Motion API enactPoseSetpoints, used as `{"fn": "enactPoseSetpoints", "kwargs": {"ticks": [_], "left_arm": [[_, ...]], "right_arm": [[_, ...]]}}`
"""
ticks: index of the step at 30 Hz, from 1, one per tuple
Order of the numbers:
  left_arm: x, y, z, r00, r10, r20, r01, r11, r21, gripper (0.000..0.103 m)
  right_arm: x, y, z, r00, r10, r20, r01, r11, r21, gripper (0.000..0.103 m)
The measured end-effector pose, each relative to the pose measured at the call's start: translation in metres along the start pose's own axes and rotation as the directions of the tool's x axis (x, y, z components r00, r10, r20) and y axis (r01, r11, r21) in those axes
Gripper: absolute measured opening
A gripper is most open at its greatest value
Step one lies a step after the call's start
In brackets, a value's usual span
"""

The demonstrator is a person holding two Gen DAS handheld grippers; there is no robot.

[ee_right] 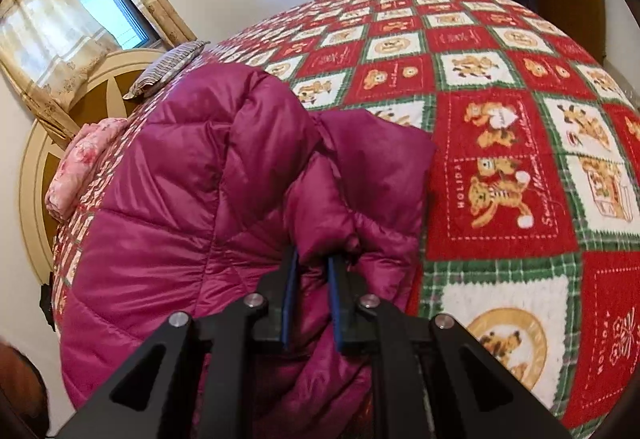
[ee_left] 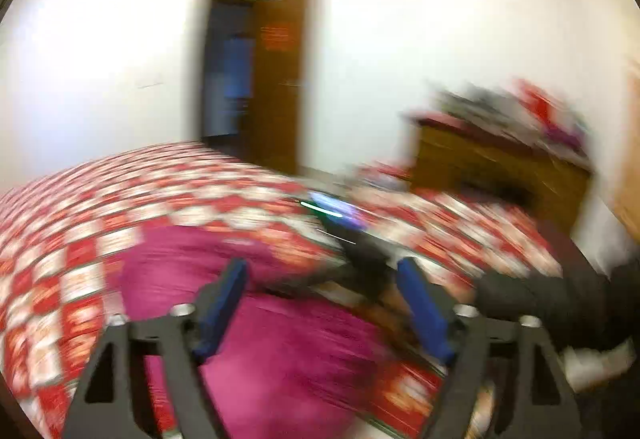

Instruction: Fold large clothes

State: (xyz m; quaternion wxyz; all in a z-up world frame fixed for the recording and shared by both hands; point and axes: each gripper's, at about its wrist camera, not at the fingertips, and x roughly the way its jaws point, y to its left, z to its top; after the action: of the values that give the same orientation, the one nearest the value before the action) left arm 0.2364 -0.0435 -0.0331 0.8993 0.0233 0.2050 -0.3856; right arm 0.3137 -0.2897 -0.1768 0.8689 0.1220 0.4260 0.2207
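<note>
The magenta quilted jacket [ee_right: 224, 175] lies bunched on the bed's red, white and green checked bedspread [ee_right: 500, 87], and only the right wrist view shows it sharply: the right gripper [ee_right: 314, 271] has its blue-lined fingers [ee_right: 291, 291] drawn narrow, pinching a puffy fold of the jacket's near edge. That view alone also takes in a striped pillow [ee_right: 168, 69], a pink folded cloth [ee_right: 80, 167] beside the round headboard [ee_right: 108, 87], and a curtained window [ee_right: 96, 3]. The left wrist view is smeared with blur; in it the left gripper [ee_left: 324, 279] stands above the jacket with its blue fingers [ee_left: 222, 309] spread wide and nothing between them. Only there do an open brown door [ee_left: 280, 79] and a cluttered wooden cabinet [ee_left: 496, 167] appear
</note>
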Motion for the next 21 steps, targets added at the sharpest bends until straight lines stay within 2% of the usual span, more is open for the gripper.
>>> {"fn": "enactPoseSetpoints", "kwargs": {"ticks": [1,2,3,4,7,8,10,14,15,19,20,21], "left_arm": [[0.016,0.022,0.007,0.991,0.133,-0.032,-0.135,0.989,-0.057,0.088],[0.031,0.037,0.011,0.974,0.215,-0.075,-0.221,0.971,-0.092,0.088],[0.054,0.056,0.013,0.945,0.292,-0.146,-0.311,0.941,-0.132,0.088],[0.069,0.068,0.012,0.927,0.325,-0.189,-0.354,0.923,-0.148,0.088],[0.118,0.086,0.001,0.844,0.455,-0.284,-0.504,0.854,-0.13,0.088],[0.13,0.089,-0.006,0.827,0.469,-0.311,-0.524,0.843,-0.12,0.088],[0.148,0.092,-0.023,0.803,0.461,-0.378,-0.535,0.837,-0.117,0.088],[0.155,0.085,-0.037,0.794,0.471,-0.384,-0.546,0.83,-0.111,0.089],[0.154,0.083,-0.038,0.793,0.478,-0.378,-0.549,0.829,-0.105,0.089],[0.153,0.082,-0.04,0.787,0.487,-0.377,-0.557,0.825,-0.096,0.089],[0.154,0.082,-0.039,0.783,0.494,-0.378,-0.562,0.823,-0.087,0.089],[0.156,0.081,-0.039,0.776,0.505,-0.377,-0.568,0.82,-0.072,0.089]], "right_arm": [[-0.001,0.001,-0.003,1.0,-0.005,0.01,0.005,1.0,-0.005,0.015],[-0.002,0.002,-0.005,1.0,-0.006,0.015,0.006,1.0,0.0,0.015],[-0.004,0.002,-0.009,1.0,-0.006,0.02,0.006,1.0,0.01,0.015],[-0.006,0.003,-0.012,1.0,-0.008,0.023,0.007,1.0,0.015,0.015],[-0.012,0.004,-0.022,0.999,-0.025,0.036,0.024,1.0,0.019,0.015],[-0.015,0.003,-0.025,0.999,-0.03,0.041,0.029,0.999,0.029,0.015],[-0.017,0.0,-0.025,0.999,-0.032,0.036,0.03,0.998,0.049,0.015],[-0.044,0.001,-0.008,0.996,-0.085,0.003,0.084,0.993,0.08,0.017],[-0.055,0.007,0.0,0.995,-0.098,0.021,0.096,0.993,0.073,0.023],[-0.089,0.046,0.042,0.99,-0.112,0.089,0.108,0.993,0.047,0.025],[-0.089,0.053,0.052,0.99,-0.106,0.091,0.101,0.993,0.065,0.03],[-0.084,0.057,0.06,0.993,-0.086,0.084,0.077,0.992,0.099,0.044]]}}
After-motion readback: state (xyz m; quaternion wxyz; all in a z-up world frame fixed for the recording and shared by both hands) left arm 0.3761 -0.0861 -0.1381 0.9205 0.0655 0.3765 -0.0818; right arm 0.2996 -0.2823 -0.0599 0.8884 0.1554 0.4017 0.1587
